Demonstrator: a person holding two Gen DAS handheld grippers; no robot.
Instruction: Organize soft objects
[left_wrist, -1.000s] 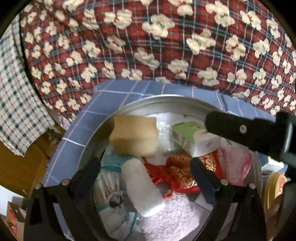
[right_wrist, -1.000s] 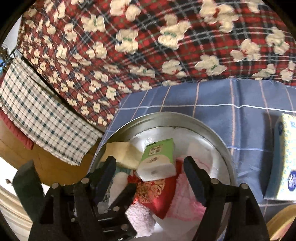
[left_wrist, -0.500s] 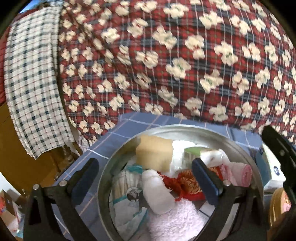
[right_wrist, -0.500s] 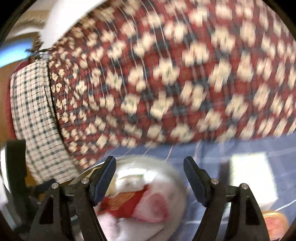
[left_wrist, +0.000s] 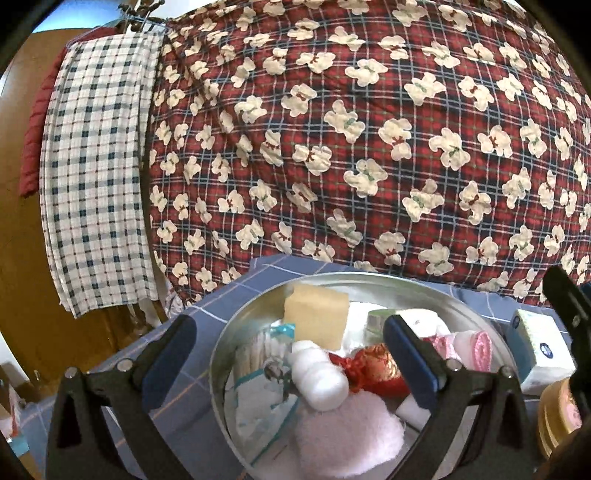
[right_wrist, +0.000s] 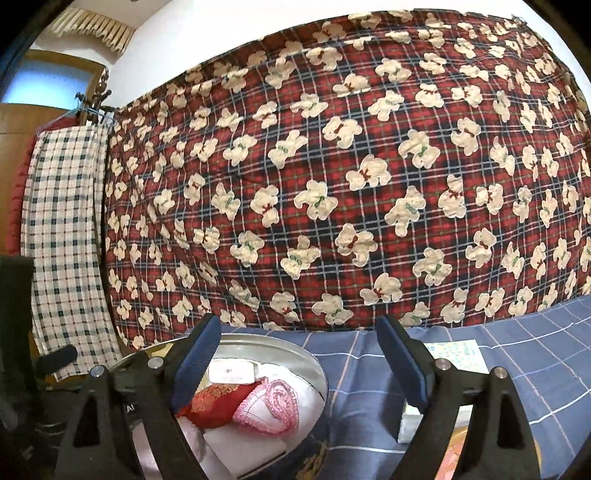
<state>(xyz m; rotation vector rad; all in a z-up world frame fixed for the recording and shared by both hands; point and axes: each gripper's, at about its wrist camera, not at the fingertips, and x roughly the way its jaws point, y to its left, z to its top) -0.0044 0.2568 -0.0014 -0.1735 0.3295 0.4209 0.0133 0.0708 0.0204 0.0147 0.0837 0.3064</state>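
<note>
A round metal tin (left_wrist: 221, 354) on a blue checked cloth holds several soft items: a yellow sponge (left_wrist: 317, 319), a white rolled towel (left_wrist: 319, 378), a red embroidered pouch (left_wrist: 369, 369), a pink fluffy cloth (left_wrist: 347, 439), a pink rolled cloth (left_wrist: 476, 350) and a green tissue pack (left_wrist: 380, 319). My left gripper (left_wrist: 291, 362) is open and empty above the tin. My right gripper (right_wrist: 299, 362) is open and empty, over the tin's right rim (right_wrist: 321, 373). The pouch (right_wrist: 218, 402) and pink roll (right_wrist: 273, 406) show in the right wrist view.
A red plaid quilt with cream bears (left_wrist: 369, 147) rises behind the tin. A checked cloth (left_wrist: 96, 177) hangs at left by a wooden door. A blue-and-white tissue box (left_wrist: 539, 347) and a round gold tin (left_wrist: 557, 413) lie right of the metal tin.
Both grippers have lifted and pulled back from the tin. The green tissue pack that was between the right gripper's fingers now lies in the tin. The right gripper has swung rightward.
</note>
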